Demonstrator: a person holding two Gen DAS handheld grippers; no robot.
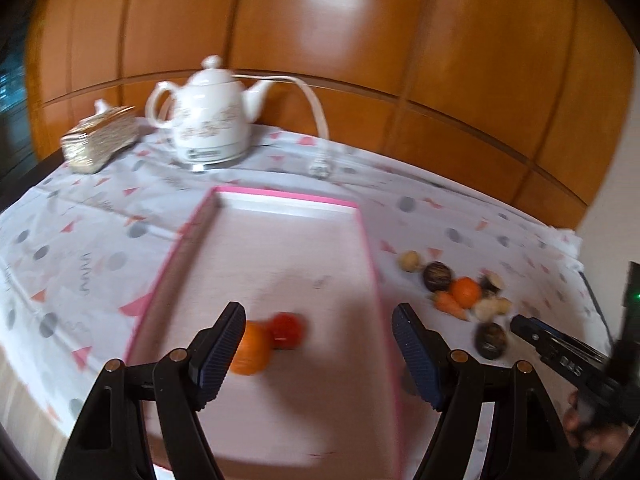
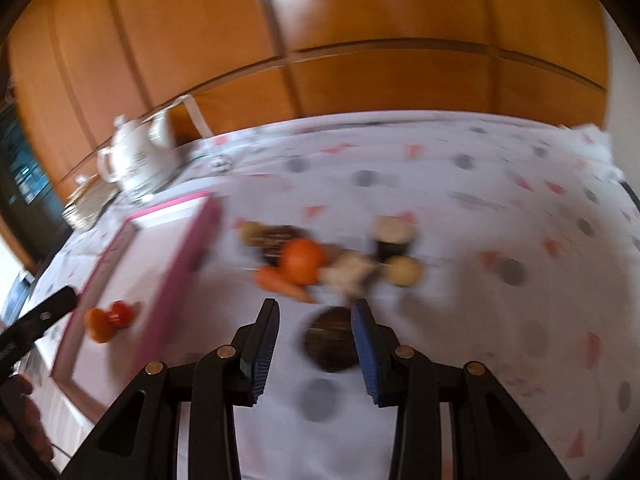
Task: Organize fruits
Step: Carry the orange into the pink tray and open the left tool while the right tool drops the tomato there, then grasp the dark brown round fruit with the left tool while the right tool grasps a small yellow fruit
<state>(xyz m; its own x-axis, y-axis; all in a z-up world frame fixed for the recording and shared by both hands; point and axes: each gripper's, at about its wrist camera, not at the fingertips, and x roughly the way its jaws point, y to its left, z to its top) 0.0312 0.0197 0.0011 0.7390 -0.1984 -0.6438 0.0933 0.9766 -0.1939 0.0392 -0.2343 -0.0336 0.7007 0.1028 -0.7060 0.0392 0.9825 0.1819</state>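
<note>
I hold my left gripper point(image 1: 318, 344) low over the near end of the pink-rimmed tray point(image 1: 370, 248), its jaws spread wide and holding nothing. Inside the tray, just ahead of my left finger, an orange point(image 1: 252, 348) and a red tomato-like fruit point(image 1: 288, 330) lie touching each other, the orange nearer to me. My right gripper point(image 2: 316, 344) hangs over the patterned tablecloth point(image 2: 480, 184) to the right of the tray, jaws also parted; a dark round fruit point(image 2: 330, 340) lies on the cloth between its fingers, close against the right pad, but the blur keeps me from telling whether either pad touches it. Beyond that fruit, still to the right of the tray, the remaining pile sits bunched together: a second orange point(image 2: 302, 260), a carrot point(image 2: 282, 282) lying in front of it, pale brown round pieces, and more dark ones, including one standing a little farther right point(image 2: 394, 236). From the left wrist view, the same pile lies just outside the tray's right wall, with my right gripper's black fingers reaching in beside it. Behind the tray's far end stand a white teapot point(image 1: 212, 116) with its cord trailing to the right, and left of it a gold woven box point(image 1: 100, 142). Wooden cabinet panels point(image 1: 320, 32) back the table.
</note>
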